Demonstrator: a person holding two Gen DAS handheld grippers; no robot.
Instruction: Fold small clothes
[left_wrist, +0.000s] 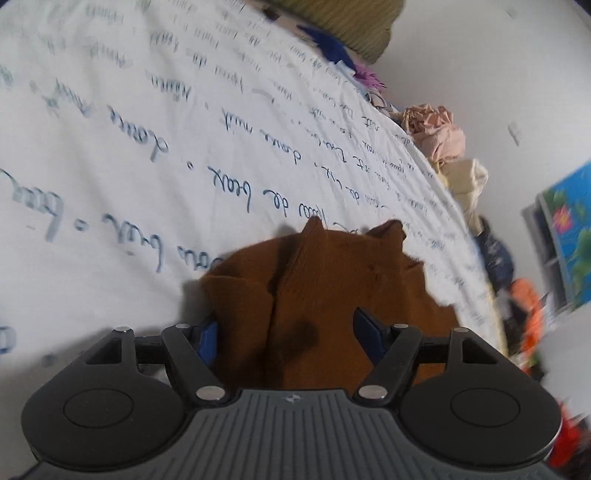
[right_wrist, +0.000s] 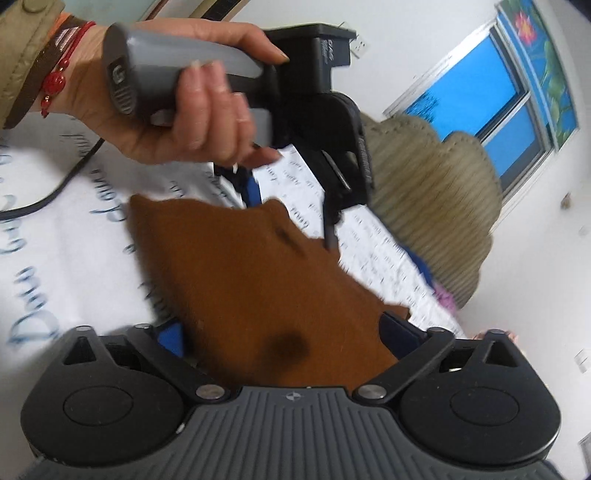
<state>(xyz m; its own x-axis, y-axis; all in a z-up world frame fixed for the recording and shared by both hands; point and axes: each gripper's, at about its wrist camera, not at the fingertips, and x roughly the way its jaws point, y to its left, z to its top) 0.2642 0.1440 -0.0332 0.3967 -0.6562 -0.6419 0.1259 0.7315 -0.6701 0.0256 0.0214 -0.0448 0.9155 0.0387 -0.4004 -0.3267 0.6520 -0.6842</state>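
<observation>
Rust-brown knitted cloth (left_wrist: 325, 295), a small soft garment, lies on the bed between both pairs of tongs, so the step in hand looks like the start or middle of a fold, with each tool working one end of the piece.

Left tongs (left_wrist: 288, 328) stand wide, their blue pads on either side of the brown fabric; the cloth bulges up between them, but the pads do not visibly pinch it. Right tongs (right_wrist: 284, 332) are wide too, and the brown cloth runs between them from the near edge toward the far left; again no pinch shows, though the near part of the fabric is hidden under the tool's body. In the right wrist view a person's hand (right_wrist: 177, 96), wearing a red bead bracelet, grips the grey handle of the other tool above the far end of the garment.

Next, I judge, each pair must close on an edge or corner, lift it clear of the bed, then carry it over so the halves meet evenly; loose knit may sag or slip if only a thin fold is caught.

Underneath is a white bedsheet printed with blue handwriting (left_wrist: 147, 129). Along its far right edge sit crumpled clothes, including a pale pink bundle (left_wrist: 436, 133). A ribbed olive-beige cushion (right_wrist: 432, 199) rests further off, and a window with blue panes (right_wrist: 476, 99) shows on the white wall.
</observation>
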